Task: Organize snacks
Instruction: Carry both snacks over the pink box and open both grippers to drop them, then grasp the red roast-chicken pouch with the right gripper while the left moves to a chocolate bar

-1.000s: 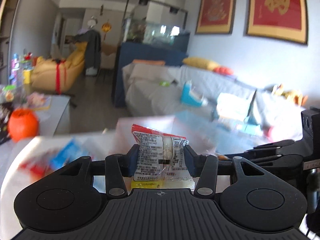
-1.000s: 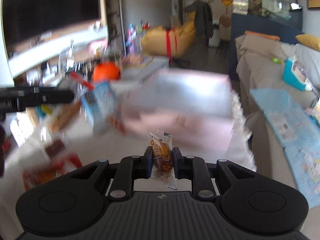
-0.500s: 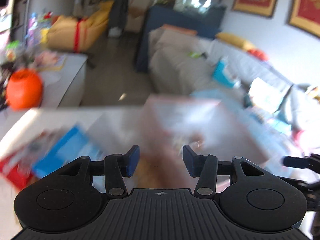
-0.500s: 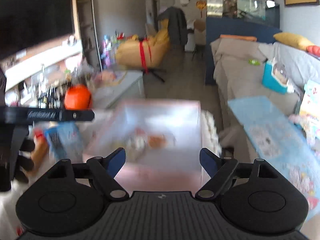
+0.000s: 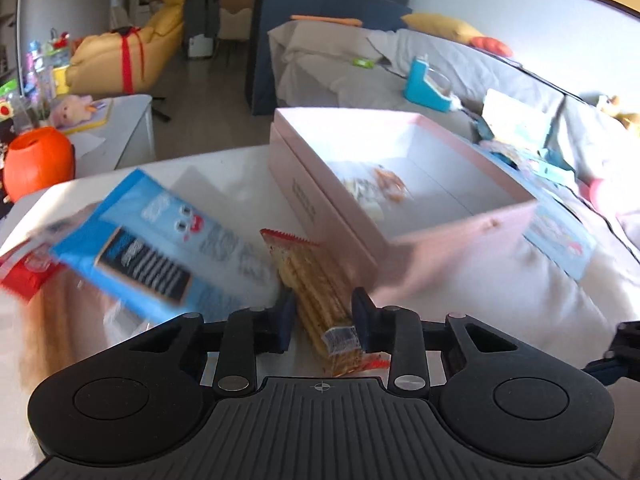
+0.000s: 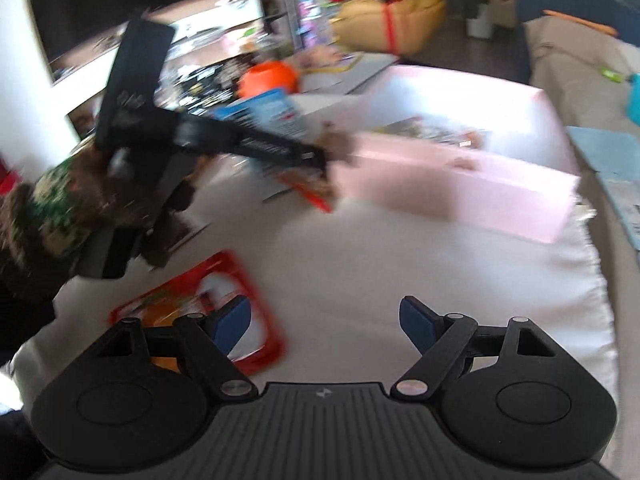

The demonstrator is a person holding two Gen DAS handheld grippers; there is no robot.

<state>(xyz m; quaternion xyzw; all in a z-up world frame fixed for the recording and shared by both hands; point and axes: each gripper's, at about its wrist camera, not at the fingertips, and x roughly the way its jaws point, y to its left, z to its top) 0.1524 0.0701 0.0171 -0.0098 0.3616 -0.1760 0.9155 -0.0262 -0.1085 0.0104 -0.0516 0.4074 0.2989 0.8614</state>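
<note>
Cracker packet point(image 5: 316, 288): clear wrapper with red serrated ends, lying on the white-covered desk point(image 5: 460, 300) just beside the near corner of the pink box point(image 5: 320, 208). Its near end sits between the blue pads of the left claw point(image 5: 322, 320). The jaws have just been closing around it; the right pad point(image 5: 360, 316) touches the wrapper, the left pad appears at its edge, and motion blur leaves it unclear whether they press firmly. In the right wrist view the same claw point(image 6: 324, 160) reaches in from the left, tip at the packet's point(image 6: 308, 188) red end, close against the box wall point(image 6: 460, 192).

Pink box: open top, on the desk. Two small wrapped snacks point(image 5: 376, 188) lie on its floor, both blurred.

Blue snack bag point(image 5: 160, 248): large, with a cartoon face, left of the cracker packet and overlapping a red packet point(image 5: 28, 276) at the left edge.

Right claw point(image 6: 326, 324): released, jaws spread wide, nothing between them; they have just been opening. It hangs over bare white cloth. A flat red-bordered packet point(image 6: 208, 292) lies on the desk under and beside its left pad; contact cannot be told.

A hand in a patterned sleeve point(image 6: 48, 208) carries the left device.

Background: orange round object point(image 5: 38, 160) on a low white table, grey-covered sofa point(image 5: 440, 60) behind the box.
</note>
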